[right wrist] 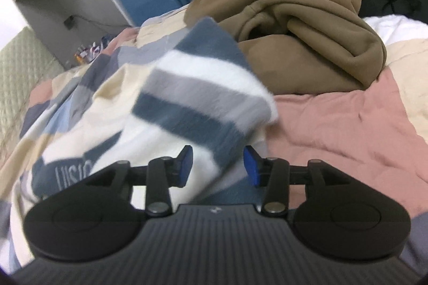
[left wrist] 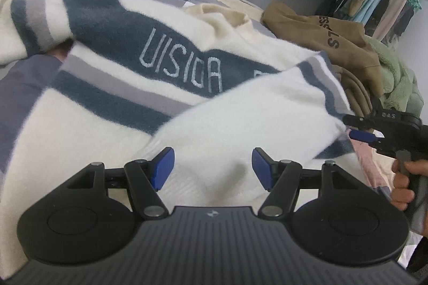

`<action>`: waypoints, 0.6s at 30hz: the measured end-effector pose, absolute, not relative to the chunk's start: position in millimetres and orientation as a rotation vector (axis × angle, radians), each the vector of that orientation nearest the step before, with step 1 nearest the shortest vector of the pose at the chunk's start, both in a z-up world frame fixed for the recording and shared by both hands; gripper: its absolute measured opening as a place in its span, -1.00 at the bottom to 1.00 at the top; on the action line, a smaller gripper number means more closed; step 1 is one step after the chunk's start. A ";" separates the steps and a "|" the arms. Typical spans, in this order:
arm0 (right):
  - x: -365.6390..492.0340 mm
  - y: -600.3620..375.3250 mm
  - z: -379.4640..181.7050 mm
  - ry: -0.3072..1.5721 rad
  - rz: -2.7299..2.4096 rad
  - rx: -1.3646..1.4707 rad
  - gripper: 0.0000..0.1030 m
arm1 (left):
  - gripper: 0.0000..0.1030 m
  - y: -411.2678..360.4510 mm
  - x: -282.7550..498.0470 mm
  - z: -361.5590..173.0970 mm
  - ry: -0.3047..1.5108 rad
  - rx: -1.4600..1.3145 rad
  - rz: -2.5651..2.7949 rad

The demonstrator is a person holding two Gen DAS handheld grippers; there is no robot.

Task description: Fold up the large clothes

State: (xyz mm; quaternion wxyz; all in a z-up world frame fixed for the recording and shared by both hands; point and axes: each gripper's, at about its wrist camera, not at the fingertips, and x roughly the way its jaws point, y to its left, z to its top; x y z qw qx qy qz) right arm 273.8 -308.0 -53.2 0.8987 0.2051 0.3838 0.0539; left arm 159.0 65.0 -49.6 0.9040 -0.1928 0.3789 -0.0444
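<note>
Left gripper [left wrist: 213, 168] over sweater [left wrist: 240, 124]

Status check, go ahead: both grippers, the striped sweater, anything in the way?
Left gripper open over sweater. Right gripper open, striped sleeve between its jaws. Brown hoodie heaped just beyond.

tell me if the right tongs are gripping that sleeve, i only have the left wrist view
observer: No. The right wrist view shows the right tongs open; the striped sleeve runs between them, unclamped.
operator: whats past the brown hoodie on that side
observer: White fabric lies just right of the brown hoodie; your view doesn't show it.
</note>
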 end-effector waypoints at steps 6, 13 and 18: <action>235.8 -280.7 -19.8 0.733 0.194 0.353 -0.11 | 0.35 65.2 154.0 -49.5 0.790 -0.411 -0.084; 212.0 -223.7 -20.8 0.688 0.312 0.187 -0.12 | 0.35 68.5 152.8 -53.7 0.804 -0.440 -0.076; 219.9 -198.2 -42.2 0.719 0.340 0.072 -0.15 | 0.35 71.5 153.3 -54.7 0.807 -0.468 -0.074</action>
